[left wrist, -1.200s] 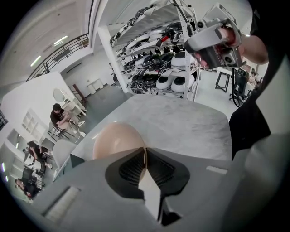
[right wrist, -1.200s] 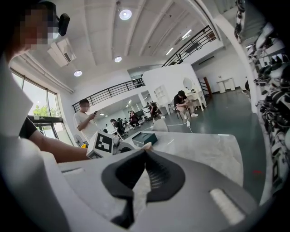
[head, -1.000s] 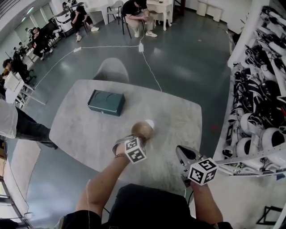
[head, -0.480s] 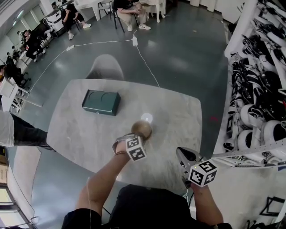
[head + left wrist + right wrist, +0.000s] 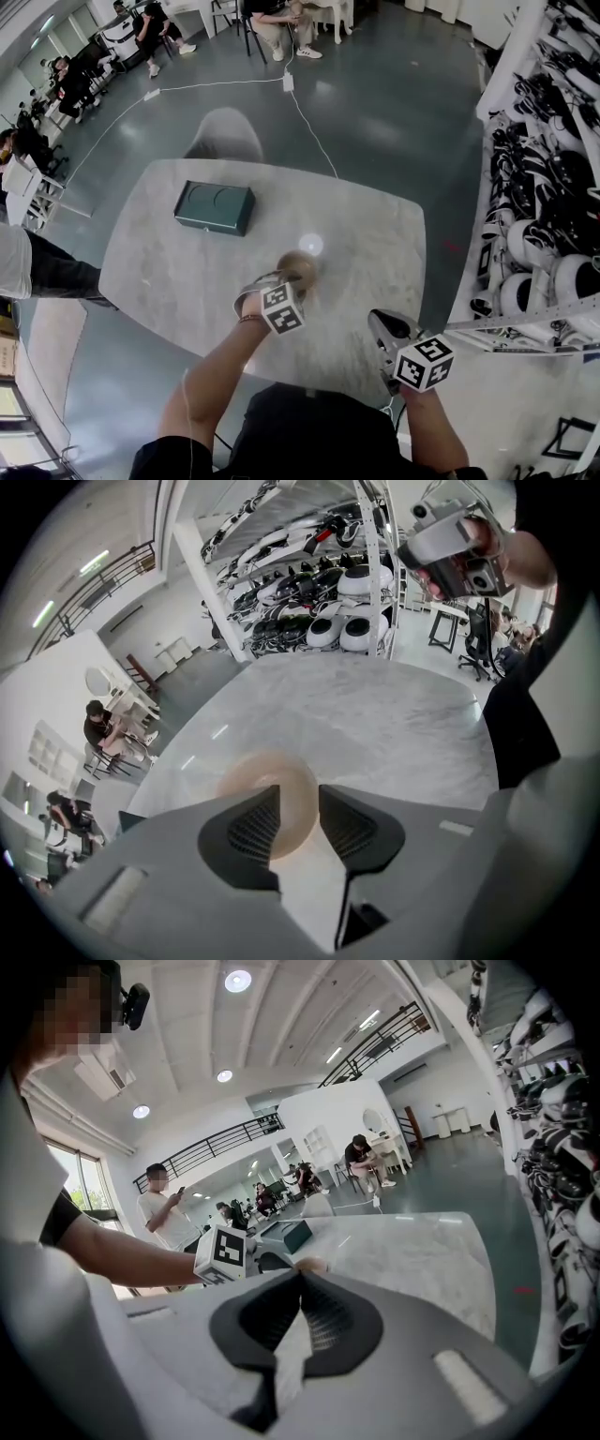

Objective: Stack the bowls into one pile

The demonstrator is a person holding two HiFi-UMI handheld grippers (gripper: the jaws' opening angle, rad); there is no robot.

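Since a second ago the left tool (image 5: 298, 794) has been opening its jaws. They now stand released astride the near rim of the tan bowl (image 5: 255, 772), which sits on the surface (image 5: 375, 234) near the middle of its near edge. The right tool (image 5: 300, 1279) is clenched on nothing, off to the right. How many bowls are nested there I cannot tell. The bowl looks light, stiff and smooth. The rim is probably the best place to grip it, one pad inside and one outside.
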